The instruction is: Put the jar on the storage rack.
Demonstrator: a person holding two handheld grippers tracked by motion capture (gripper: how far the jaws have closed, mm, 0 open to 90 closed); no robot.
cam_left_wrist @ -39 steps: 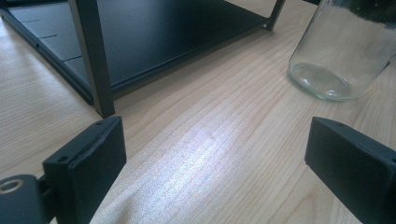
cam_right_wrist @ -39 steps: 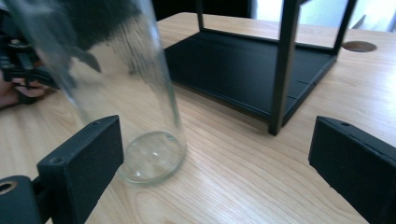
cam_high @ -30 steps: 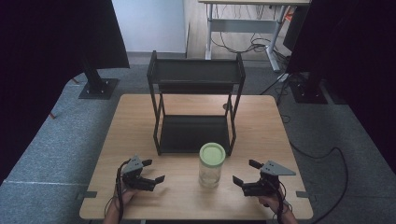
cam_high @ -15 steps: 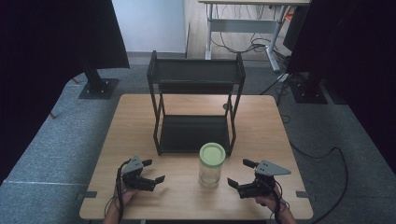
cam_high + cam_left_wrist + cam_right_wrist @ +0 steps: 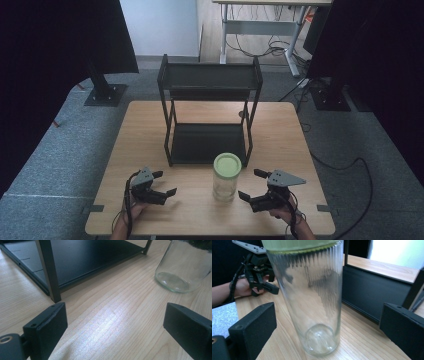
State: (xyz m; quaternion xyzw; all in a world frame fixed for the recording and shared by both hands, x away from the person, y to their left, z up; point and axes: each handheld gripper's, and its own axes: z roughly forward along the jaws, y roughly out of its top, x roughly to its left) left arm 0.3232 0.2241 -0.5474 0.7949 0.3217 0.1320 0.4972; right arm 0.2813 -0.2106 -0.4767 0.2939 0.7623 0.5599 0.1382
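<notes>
An empty clear glass jar (image 5: 226, 178) with a pale green lid stands upright on the wooden table (image 5: 140, 130), just in front of a black two-tier metal rack (image 5: 209, 115). My right gripper (image 5: 250, 184) is open close to the jar's right side, its jaws pointing at it; in the right gripper view the jar (image 5: 312, 297) stands between and beyond the two jaws, untouched. My left gripper (image 5: 164, 182) rests open at the front left, apart from the jar. In the left gripper view the jar's base (image 5: 183, 267) sits at the upper right and a rack leg (image 5: 50, 270) at the left.
The rack's lower shelf (image 5: 207, 142) and top shelf (image 5: 210, 76) hold nothing. Bare tabletop lies left and right of the rack. The table's front edge (image 5: 210, 232) runs just behind both hands. Grey carpet, black stands and cables surround the table.
My right gripper has moved left toward the jar and now sits close beside it. The left gripper and the jar have stayed where they were.
</notes>
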